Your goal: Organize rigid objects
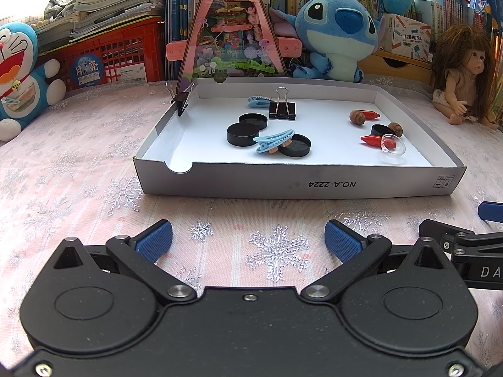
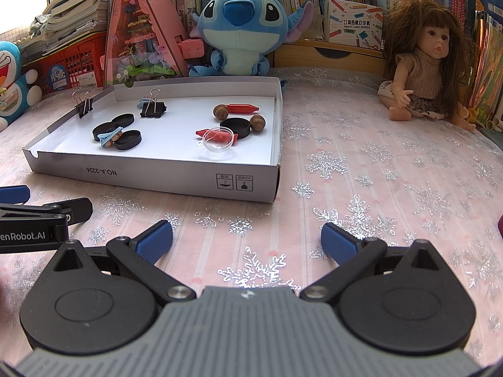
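Both grippers, left and right, rest empty with fingers spread on the surface before the shallow cardboard tray, where caps, clips and red pieces lie mixed; advise approaching the isolated clear dome squarely from above.

A shallow white cardboard tray sits in the middle of the left wrist view, holding small items. Three black round lids cluster left of centre, a light blue hair clip lying across them. Behind stands a black binder clip with a second blue hair clip beside it; another binder clip grips the left wall. At right lie two red cone-tipped pieces, two brown acorns, a fourth lid and a clear plastic dome.
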`<state>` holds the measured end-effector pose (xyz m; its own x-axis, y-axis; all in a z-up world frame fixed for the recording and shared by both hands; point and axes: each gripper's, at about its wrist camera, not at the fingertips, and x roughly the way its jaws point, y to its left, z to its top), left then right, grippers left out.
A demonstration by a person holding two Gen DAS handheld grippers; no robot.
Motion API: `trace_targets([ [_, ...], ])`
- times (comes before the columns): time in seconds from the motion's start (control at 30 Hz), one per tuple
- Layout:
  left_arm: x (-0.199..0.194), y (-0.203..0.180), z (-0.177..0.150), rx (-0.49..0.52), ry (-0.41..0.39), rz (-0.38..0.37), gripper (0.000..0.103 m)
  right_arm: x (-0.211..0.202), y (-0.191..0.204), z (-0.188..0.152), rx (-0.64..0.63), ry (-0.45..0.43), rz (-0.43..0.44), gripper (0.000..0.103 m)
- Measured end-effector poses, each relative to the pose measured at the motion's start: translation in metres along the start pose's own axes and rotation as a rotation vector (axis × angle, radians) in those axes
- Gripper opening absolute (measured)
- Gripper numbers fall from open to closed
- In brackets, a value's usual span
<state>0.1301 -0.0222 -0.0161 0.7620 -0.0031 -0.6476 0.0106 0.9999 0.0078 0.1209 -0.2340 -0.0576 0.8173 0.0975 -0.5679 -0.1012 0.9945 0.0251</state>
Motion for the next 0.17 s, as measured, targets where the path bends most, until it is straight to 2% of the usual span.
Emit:
trace_targets([
  [0.17,0.0,0.0,0.0,0.0,0.0,0.0,0.103,0.0,0.0001,0.0,0.0,0.0,0.0,0.103],
])
